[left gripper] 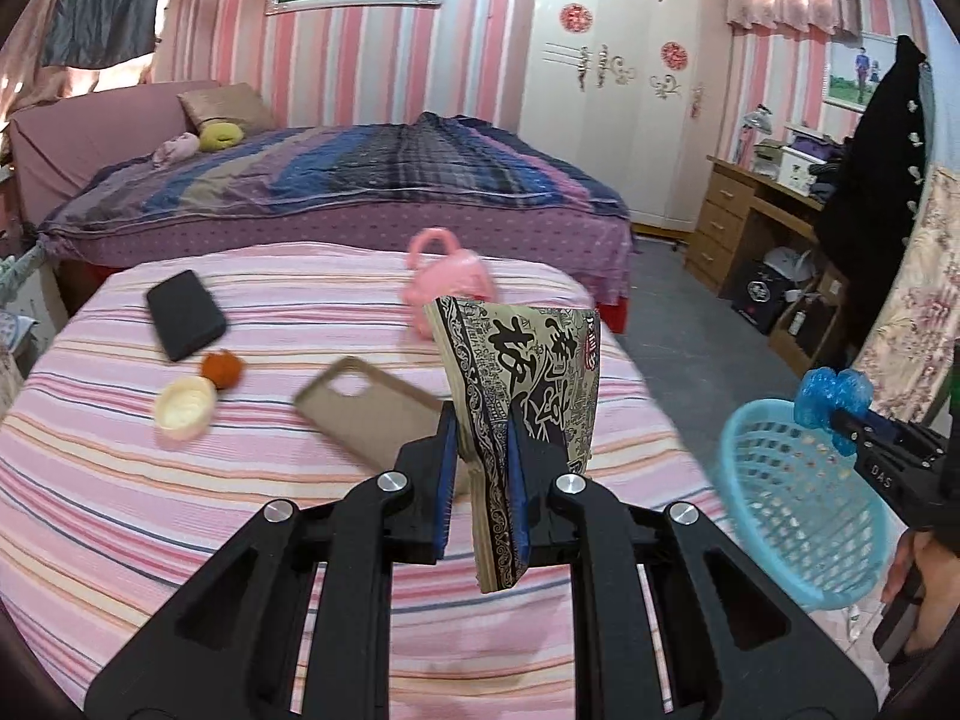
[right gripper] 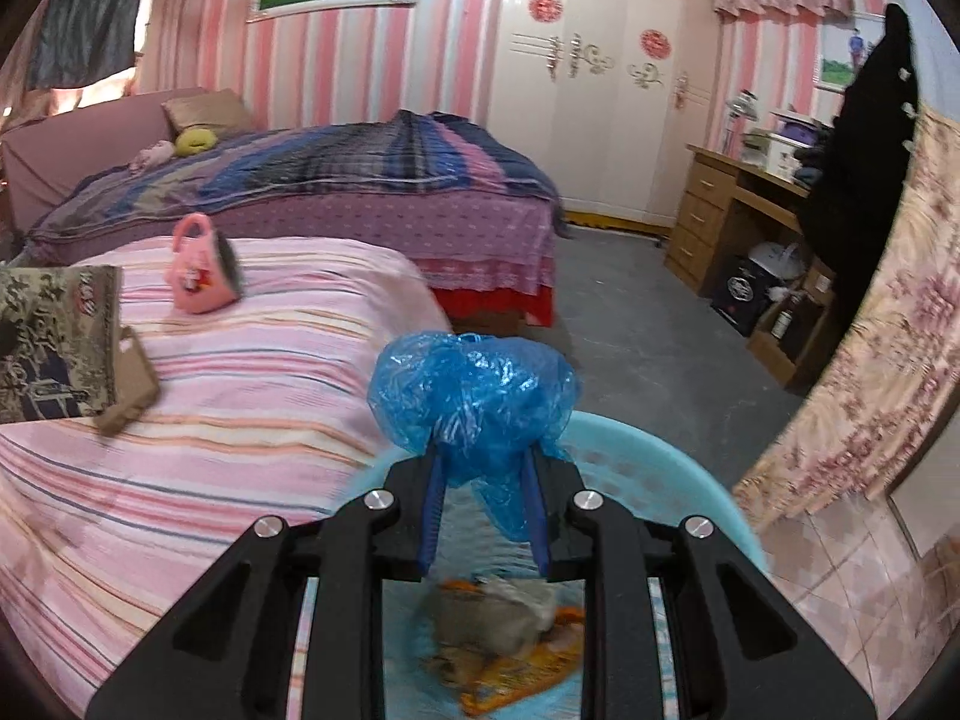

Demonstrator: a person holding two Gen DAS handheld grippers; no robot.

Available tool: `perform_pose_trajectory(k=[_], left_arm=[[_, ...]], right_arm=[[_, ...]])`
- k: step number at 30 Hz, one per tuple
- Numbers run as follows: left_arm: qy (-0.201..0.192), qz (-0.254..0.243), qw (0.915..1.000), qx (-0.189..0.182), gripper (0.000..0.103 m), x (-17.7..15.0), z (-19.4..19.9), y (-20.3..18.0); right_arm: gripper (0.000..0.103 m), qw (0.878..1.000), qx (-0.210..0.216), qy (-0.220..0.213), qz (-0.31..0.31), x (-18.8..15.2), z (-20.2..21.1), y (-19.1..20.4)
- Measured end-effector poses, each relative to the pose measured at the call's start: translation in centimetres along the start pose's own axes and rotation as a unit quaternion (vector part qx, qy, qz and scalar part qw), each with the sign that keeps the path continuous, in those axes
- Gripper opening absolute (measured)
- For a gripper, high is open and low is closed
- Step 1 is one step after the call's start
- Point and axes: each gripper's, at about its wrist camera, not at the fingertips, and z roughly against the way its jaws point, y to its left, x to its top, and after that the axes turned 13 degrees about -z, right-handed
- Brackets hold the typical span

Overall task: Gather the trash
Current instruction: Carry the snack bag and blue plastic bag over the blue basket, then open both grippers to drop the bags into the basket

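Observation:
My left gripper [left gripper: 479,438] is shut on a flattened snack packet [left gripper: 528,384] printed in black and tan, held upright above the pink striped bed [left gripper: 180,480]. The same snack packet [right gripper: 57,342] shows at the left edge of the right wrist view. My right gripper [right gripper: 483,468] is shut on a crumpled blue plastic bag [right gripper: 474,390] and hangs over a light blue plastic basket [right gripper: 654,450]. Wrappers [right gripper: 510,630] lie in the basket's bottom. In the left wrist view the basket [left gripper: 798,504] sits right of the bed, with the right gripper [left gripper: 831,417] and blue bag [left gripper: 831,396] above its far rim.
On the striped bed lie a black phone [left gripper: 183,315], a tan phone case [left gripper: 375,408], a cream lid [left gripper: 185,407], an orange ball [left gripper: 222,369] and a pink toy bag [left gripper: 447,282]. Behind stand a larger bed [left gripper: 360,192], a white wardrobe [left gripper: 624,90] and a wooden desk [left gripper: 750,210].

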Motion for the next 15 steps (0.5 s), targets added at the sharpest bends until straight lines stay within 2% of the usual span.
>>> perform_pose_trajectory(k=[9,15], left_arm=[[-0.002,-0.041,0.9973,-0.061,0.014,0.9,-1.5,-8.3],[0.0,-0.076,0.9929,-0.091,0.014,1.2,-2.9,-14.0]], right_arm=[[0.024,0.999,-0.046,0.006,-0.021,-0.7,-0.3,-5.5],[0.024,0.997,-0.053,0.008,-0.058,-1.1,-0.6,-9.3]])
